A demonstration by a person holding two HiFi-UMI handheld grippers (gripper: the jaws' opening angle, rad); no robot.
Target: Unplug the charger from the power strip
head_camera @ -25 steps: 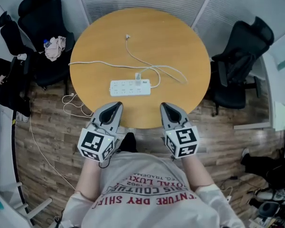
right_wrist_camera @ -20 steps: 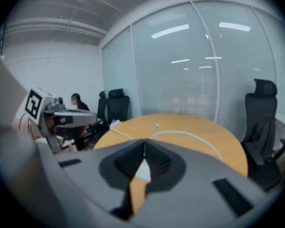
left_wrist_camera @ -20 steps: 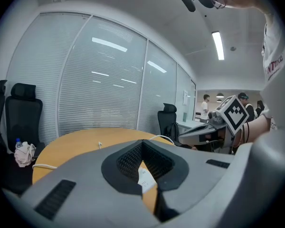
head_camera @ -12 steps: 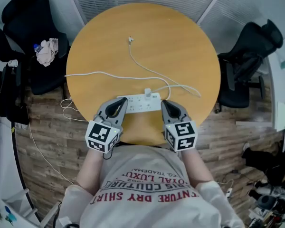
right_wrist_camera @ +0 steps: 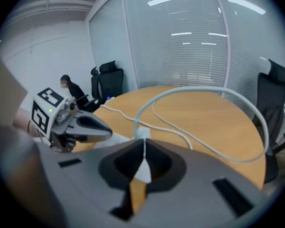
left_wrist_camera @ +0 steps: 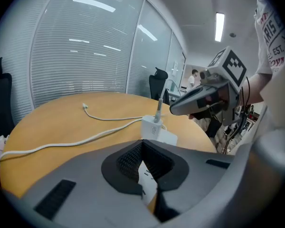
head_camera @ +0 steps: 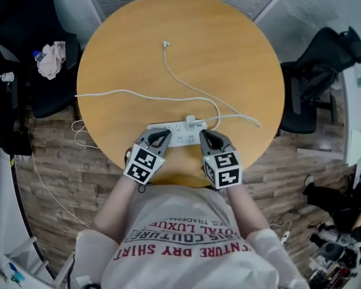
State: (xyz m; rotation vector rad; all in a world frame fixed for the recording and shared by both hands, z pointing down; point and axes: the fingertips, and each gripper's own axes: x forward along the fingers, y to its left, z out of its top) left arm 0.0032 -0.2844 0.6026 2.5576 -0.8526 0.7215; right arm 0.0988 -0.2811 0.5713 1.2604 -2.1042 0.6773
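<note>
Both the left gripper (head_camera: 158,135) and the right gripper (head_camera: 205,135) have dropped to the near side of the power strip (head_camera: 179,137), one toward each end. Their jaws are clenched and empty, so the approach looks finished. The strip lies crosswise, and the charger (head_camera: 191,120) stands upright toward its right end, still plugged in.
</note>
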